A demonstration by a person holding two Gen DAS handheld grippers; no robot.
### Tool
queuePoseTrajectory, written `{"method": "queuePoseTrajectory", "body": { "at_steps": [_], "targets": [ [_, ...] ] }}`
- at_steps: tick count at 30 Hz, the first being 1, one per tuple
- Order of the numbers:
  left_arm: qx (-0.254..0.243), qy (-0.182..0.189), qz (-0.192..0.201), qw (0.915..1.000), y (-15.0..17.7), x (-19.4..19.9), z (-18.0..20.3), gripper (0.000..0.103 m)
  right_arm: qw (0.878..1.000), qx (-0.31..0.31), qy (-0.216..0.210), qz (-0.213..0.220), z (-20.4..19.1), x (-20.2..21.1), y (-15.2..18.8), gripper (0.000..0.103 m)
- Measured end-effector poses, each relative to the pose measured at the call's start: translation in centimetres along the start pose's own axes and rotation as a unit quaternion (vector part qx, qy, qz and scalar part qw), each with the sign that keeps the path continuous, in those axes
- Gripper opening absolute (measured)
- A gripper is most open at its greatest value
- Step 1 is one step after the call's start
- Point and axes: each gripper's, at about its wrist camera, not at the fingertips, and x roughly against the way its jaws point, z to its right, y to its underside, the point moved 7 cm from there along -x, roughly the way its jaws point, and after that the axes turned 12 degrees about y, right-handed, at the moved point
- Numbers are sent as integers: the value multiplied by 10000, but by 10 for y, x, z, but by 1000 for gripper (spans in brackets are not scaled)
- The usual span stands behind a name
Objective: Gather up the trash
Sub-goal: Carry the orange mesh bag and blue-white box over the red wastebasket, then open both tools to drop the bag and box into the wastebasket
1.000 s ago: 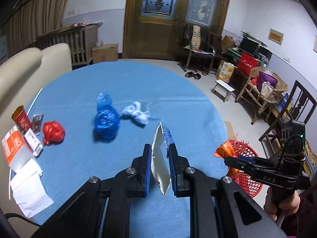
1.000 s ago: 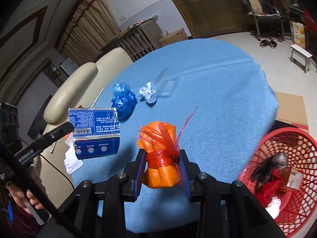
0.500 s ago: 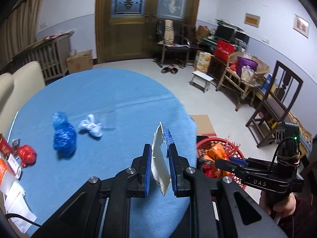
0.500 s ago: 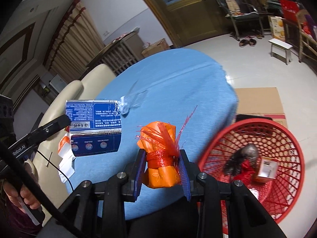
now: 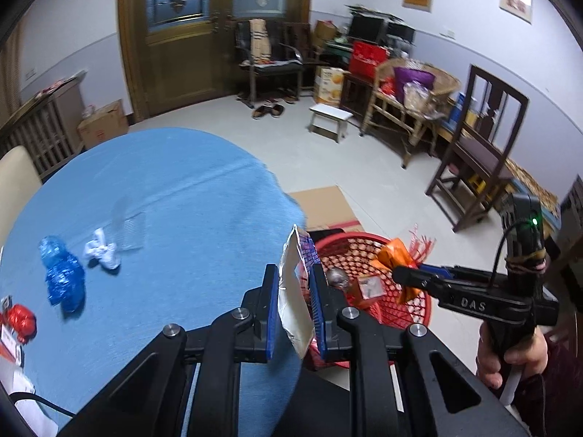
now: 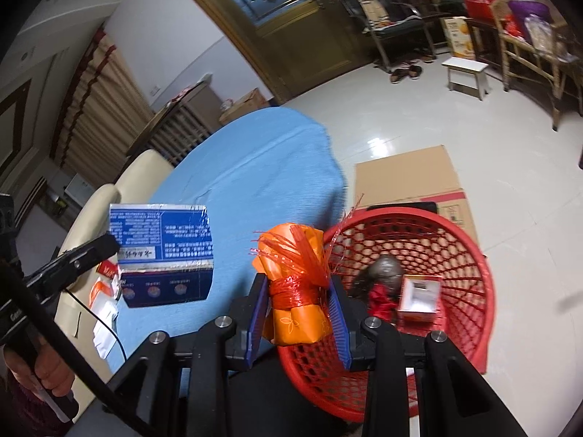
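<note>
My left gripper (image 5: pixel 293 273) is shut on a flattened blue and silver carton (image 5: pixel 293 302), held on edge over the right rim of the blue table (image 5: pixel 164 182). In the right wrist view the same carton (image 6: pixel 164 251) hangs from the left gripper (image 6: pixel 105 245) at the left. My right gripper (image 6: pixel 298 284) is shut on an orange bundle (image 6: pixel 297 291) tied with red strips, above the near rim of the red basket (image 6: pixel 455 240). The basket (image 5: pixel 364 244) holds a grey ball, a small box and red scraps. The right gripper (image 5: pixel 400 275) shows over it.
On the table lie a blue crumpled bag (image 5: pixel 62 276), a white wad (image 5: pixel 102 253), a clear plastic piece (image 5: pixel 127 225) and a red wad (image 5: pixel 22 322). Flat cardboard (image 5: pixel 324 204) lies on the floor behind the basket. A dark chair (image 5: pixel 481 145) and a stool (image 5: pixel 329 116) stand farther off.
Both grippers have swung right, from over the table to its edge, each keeping its load. The red basket has come fully under the right gripper.
</note>
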Motion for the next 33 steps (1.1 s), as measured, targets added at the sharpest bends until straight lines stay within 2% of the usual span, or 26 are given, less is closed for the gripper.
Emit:
{"method": "queuePoseTrajectory", "body": {
  "at_steps": [13, 26, 31, 33],
  "targets": [
    [-449, 207, -454, 9977, 8, -38, 42, 18, 9991, -380, 188, -101, 47, 0, 11, 35],
    [-588, 262, -653, 9958, 10, -56, 53, 18, 9975, -584, 253, -309, 63, -11, 20, 35],
    [-508, 413, -696, 9954, 10, -63, 52, 18, 9967, -663, 284, -369, 66, -12, 22, 37],
    [-478, 455, -695, 9954, 10, -62, 52, 23, 9964, -696, 268, -395, 67, -12, 22, 37]
  ]
}}
